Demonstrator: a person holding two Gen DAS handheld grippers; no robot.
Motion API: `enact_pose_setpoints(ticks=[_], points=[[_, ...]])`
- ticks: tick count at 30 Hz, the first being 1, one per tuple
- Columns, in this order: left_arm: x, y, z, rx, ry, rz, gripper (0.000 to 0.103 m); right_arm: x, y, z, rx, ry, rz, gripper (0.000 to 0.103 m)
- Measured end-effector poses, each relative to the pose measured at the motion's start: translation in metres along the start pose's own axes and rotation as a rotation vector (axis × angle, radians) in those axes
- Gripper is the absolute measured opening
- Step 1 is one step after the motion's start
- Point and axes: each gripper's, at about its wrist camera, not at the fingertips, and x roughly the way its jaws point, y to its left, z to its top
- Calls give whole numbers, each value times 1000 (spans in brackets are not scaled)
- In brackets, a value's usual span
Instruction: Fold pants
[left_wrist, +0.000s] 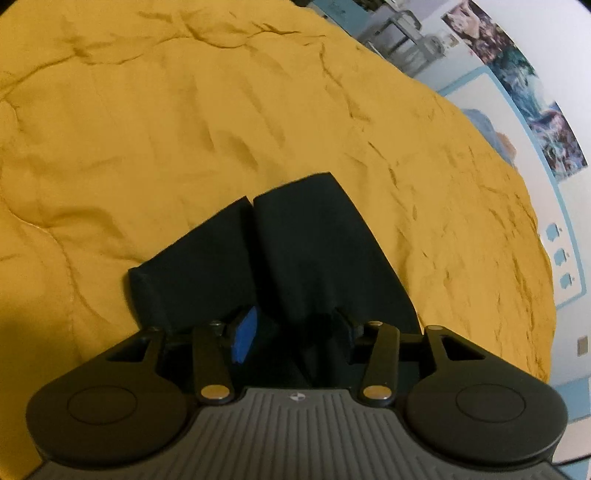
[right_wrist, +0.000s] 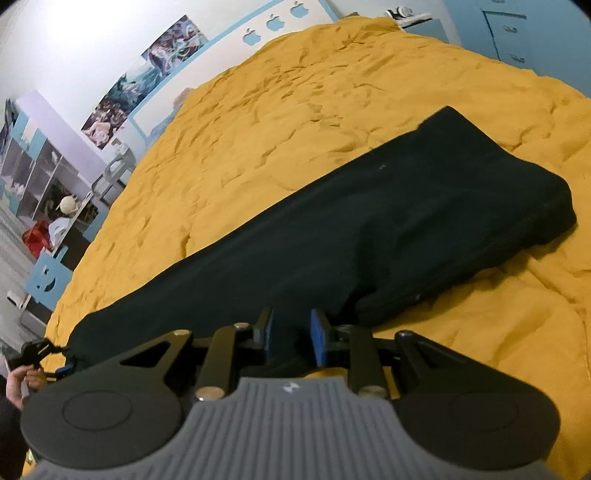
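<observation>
Black pants (right_wrist: 332, 229), on yellow bed (right_wrist: 295, 110), legs laid together lengthwise, cross folds outstanding; left gripper (left_wrist: 295, 325) half-open astride the leg ends, right gripper (right_wrist: 291, 332) narrow, pinching cloth near the waist end.

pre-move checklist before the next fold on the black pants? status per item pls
1. Right gripper closed on the pants edge: ok, fabric sits between the pads.
2. Left gripper gripping the leg ends: cannot tell, fabric lies between the jaws but pad contact is hidden.
3. Both leg ends side by side and aligned: ok.
4. Pants lying flat lengthwise on the yellow bedspread: mostly ok, the far end looks bunched.
5. Free bedspread area beyond the pants for the fold: ok.
</observation>
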Motion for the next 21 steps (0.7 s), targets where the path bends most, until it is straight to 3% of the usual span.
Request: enact_pose_setpoints(ticks=[2, 3, 4, 5, 13, 17, 21], points=[[1, 6, 5, -38, -15, -24, 56, 0, -2, -1, -3, 3, -3, 24], [1, 9, 6, -54, -26, -49, 47, 0, -2, -1, 0, 7, -3, 24], [-1, 12, 9, -61, -34, -67, 15, 1, -4, -2, 5, 11, -2, 24], [-1, 13, 10, -57, -37, -74, 1, 0, -6, -2, 9, 13, -1, 24], [-65, 5, 8, 21, -136, -250, 1, 1, -8, -4, 25, 14, 7, 24], [-63, 14, 12, 47, -110, -178, 1, 1, -6, -6, 27, 13, 18, 24], [-56, 40, 8, -2, -94, -125, 1, -2, -3, -8, 13, 16, 24, 24]])
